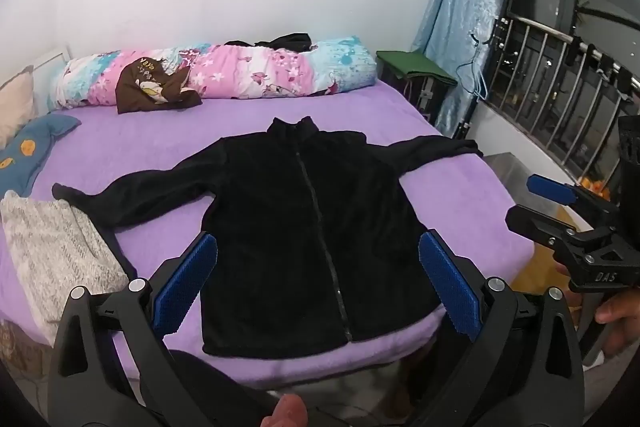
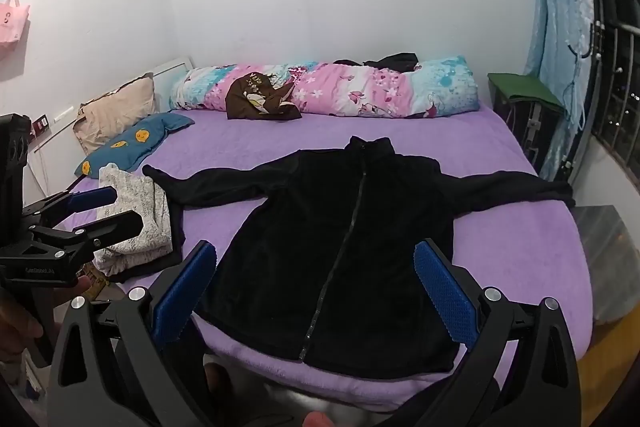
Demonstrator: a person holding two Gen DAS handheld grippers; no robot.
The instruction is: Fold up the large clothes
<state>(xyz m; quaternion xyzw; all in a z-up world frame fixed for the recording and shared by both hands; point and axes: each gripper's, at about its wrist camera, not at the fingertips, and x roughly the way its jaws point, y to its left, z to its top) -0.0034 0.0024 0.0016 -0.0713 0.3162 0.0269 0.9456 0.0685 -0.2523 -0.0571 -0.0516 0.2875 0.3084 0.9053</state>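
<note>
Jacket (image 1: 304, 223) lies flat, zipped, sleeves spread, on the bed (image 1: 460, 195) just ahead of both tools. Left tool (image 1: 316, 279) and right tool (image 2: 316, 287) gape wide, holding nothing. Best start: pinch one sleeve cuff, fold it across the chest smoothly.

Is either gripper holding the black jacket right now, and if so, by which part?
Neither. The left gripper and right gripper are both open above the near edge of the bed, clear of the black jacket.
</note>
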